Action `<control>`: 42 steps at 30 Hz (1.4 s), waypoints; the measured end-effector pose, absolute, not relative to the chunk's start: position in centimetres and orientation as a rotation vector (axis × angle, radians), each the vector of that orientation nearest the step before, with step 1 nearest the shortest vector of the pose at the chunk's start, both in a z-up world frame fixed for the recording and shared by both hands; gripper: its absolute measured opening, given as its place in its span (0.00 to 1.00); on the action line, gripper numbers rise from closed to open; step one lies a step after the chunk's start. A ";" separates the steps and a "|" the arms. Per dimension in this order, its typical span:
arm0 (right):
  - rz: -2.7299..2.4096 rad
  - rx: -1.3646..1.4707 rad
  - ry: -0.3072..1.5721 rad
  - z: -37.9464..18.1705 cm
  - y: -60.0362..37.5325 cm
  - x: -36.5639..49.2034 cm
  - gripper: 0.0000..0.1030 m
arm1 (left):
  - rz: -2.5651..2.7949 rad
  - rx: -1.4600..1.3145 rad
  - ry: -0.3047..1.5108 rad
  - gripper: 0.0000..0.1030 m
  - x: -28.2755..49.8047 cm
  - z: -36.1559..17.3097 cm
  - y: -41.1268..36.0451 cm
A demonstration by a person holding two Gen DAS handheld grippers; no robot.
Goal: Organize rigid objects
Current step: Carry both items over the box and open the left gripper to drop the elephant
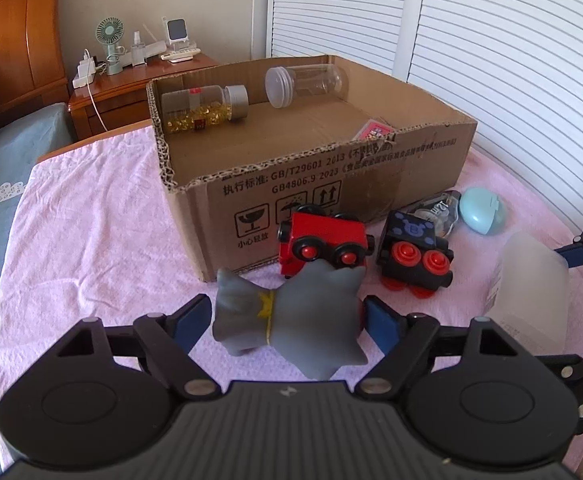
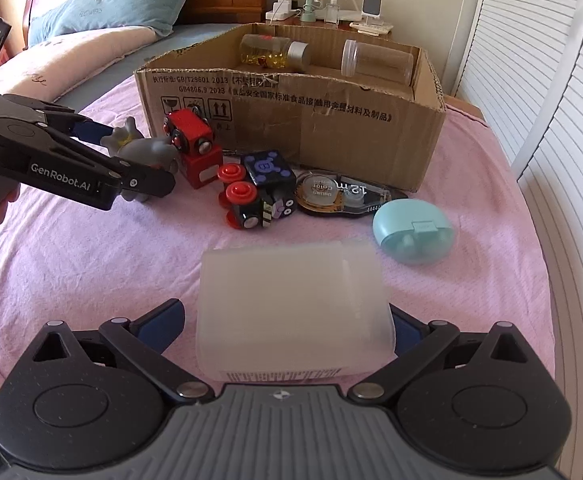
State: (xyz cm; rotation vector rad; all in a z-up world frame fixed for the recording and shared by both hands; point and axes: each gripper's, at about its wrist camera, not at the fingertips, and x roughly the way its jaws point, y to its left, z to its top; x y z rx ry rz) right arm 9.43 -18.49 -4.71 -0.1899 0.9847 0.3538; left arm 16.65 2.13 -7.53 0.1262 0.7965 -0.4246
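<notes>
My left gripper (image 1: 285,318) is shut on a grey rubber toy (image 1: 291,320), just above the pink cloth; it also shows in the right wrist view (image 2: 139,148). My right gripper (image 2: 287,320) is shut on a frosted white plastic box (image 2: 291,304), seen at the right edge of the left wrist view (image 1: 531,284). A red toy car (image 1: 323,244), a black toy car with red wheels (image 1: 413,252), a tape dispenser (image 2: 339,196) and a teal case (image 2: 413,232) lie in front of the cardboard box (image 1: 331,188).
The cardboard box holds a capsule bottle (image 1: 205,108), a clear jar (image 1: 305,82) and a small pink pack (image 1: 373,132). A wooden nightstand (image 1: 131,84) with a fan stands behind. Louvred doors (image 1: 511,60) run along the right. Pillows (image 2: 107,4) lie at the left.
</notes>
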 end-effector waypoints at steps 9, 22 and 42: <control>0.319 -0.266 1.002 -4.6 -17.9 9.8 0.87 | -0.436 0.135 0.802 0.70 16.7 -7.1 1.9; 0.378 -0.280 1.009 -3.4 -18.8 9.4 0.84 | -0.439 0.193 0.824 0.69 15.2 -4.9 2.2; 0.414 -0.214 0.882 3.2 -21.1 15.3 0.84 | -0.465 0.227 0.739 0.69 21.4 2.8 -0.9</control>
